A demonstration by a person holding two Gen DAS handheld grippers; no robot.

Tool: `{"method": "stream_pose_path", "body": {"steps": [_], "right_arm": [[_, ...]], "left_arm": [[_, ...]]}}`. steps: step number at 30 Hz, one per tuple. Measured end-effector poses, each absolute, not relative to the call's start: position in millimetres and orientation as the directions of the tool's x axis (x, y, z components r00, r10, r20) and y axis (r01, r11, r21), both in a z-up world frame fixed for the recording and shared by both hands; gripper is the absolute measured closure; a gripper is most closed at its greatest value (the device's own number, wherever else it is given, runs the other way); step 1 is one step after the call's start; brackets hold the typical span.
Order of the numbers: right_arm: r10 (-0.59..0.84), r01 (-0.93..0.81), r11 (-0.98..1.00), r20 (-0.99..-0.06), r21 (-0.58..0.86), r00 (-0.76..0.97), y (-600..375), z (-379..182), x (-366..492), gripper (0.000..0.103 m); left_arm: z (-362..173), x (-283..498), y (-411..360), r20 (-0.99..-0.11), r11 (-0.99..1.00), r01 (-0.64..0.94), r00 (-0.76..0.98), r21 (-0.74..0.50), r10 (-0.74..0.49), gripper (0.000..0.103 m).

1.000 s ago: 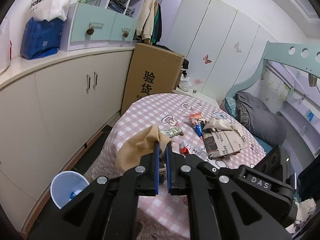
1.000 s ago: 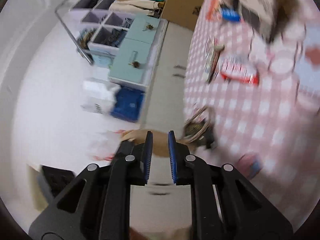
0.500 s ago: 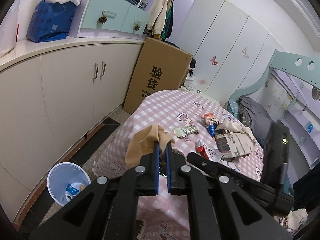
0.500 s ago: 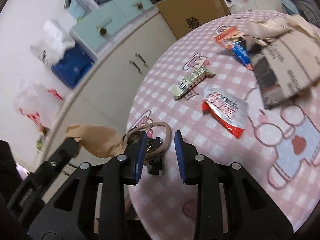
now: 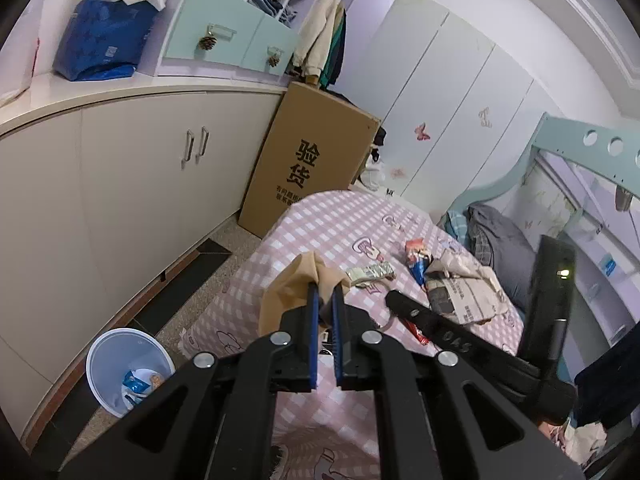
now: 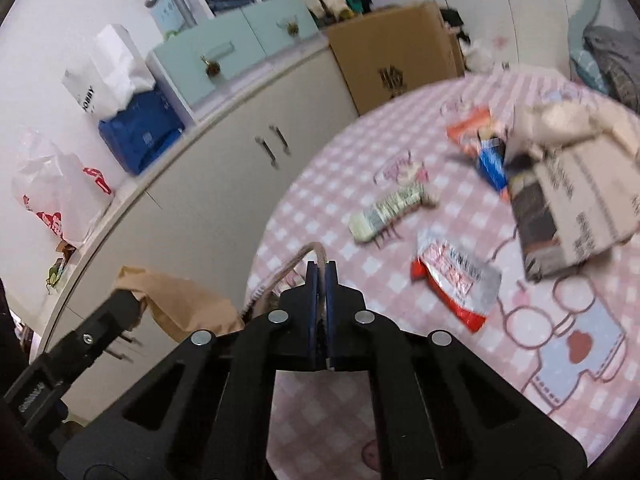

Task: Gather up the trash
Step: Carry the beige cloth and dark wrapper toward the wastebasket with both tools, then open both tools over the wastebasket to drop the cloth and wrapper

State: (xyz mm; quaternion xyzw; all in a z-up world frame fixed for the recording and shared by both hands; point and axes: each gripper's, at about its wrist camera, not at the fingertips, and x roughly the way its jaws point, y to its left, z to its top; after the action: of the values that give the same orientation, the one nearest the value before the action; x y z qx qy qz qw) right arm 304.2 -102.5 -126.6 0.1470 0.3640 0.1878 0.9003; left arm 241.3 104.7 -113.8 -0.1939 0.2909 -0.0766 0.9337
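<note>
My left gripper [image 5: 325, 294] is shut on the rim of a brown paper bag [image 5: 288, 292], held at the near edge of the pink checked table [image 5: 332, 220]. The bag also shows in the right wrist view [image 6: 180, 304]. My right gripper [image 6: 321, 270] is shut on the bag's twisted rope handle [image 6: 296, 260]. On the table lie a green-white wrapper [image 6: 388, 210], a red-white packet [image 6: 456, 284], an orange and blue wrapper [image 6: 480, 140] and a folded newspaper [image 6: 576, 200].
A white bin [image 5: 124, 376] with some trash stands on the floor left of the table, by beige cabinets [image 5: 120, 184]. A tall cardboard box [image 5: 312, 160] stands behind the table. A bed [image 5: 500, 240] is at the right.
My right gripper has swung toward the bag, moved in from beside the rope handle and shut on it. My left gripper has kept hold of the bag and lifted slightly.
</note>
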Motion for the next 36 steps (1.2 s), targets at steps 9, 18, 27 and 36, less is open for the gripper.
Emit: {"method": "stream_pose_path", "body": {"steps": [9, 18, 27, 36], "right_arm": [[0.482, -0.339, 0.873, -0.524, 0.35, 0.702, -62.5, -93.6, 287.4, 0.099], [0.576, -0.479, 0.814, -0.559, 0.328, 0.597, 17.5, -112.6, 282.2, 0.099], [0.547, -0.528, 0.807, -0.673, 0.265, 0.498, 95.2, -188.0, 293.8, 0.099], [0.518, -0.525, 0.814, -0.722, 0.25, 0.459, 127.7, -240.0, 312.7, 0.099]], "left_arm": [[-107.2, 226.9, 140.8, -0.479, 0.899, -0.008, 0.848, -0.438, -0.226, 0.097], [-119.8, 216.3, 190.6, -0.524, 0.911, -0.145, 0.847, -0.387, -0.088, 0.097], [-203.1, 250.5, 243.9, -0.728, 0.905, -0.329, 0.685, -0.27, 0.032, 0.097], [-255.0, 273.8, 286.5, -0.786, 0.871, -0.43, 0.612, -0.237, 0.089, 0.071]]}}
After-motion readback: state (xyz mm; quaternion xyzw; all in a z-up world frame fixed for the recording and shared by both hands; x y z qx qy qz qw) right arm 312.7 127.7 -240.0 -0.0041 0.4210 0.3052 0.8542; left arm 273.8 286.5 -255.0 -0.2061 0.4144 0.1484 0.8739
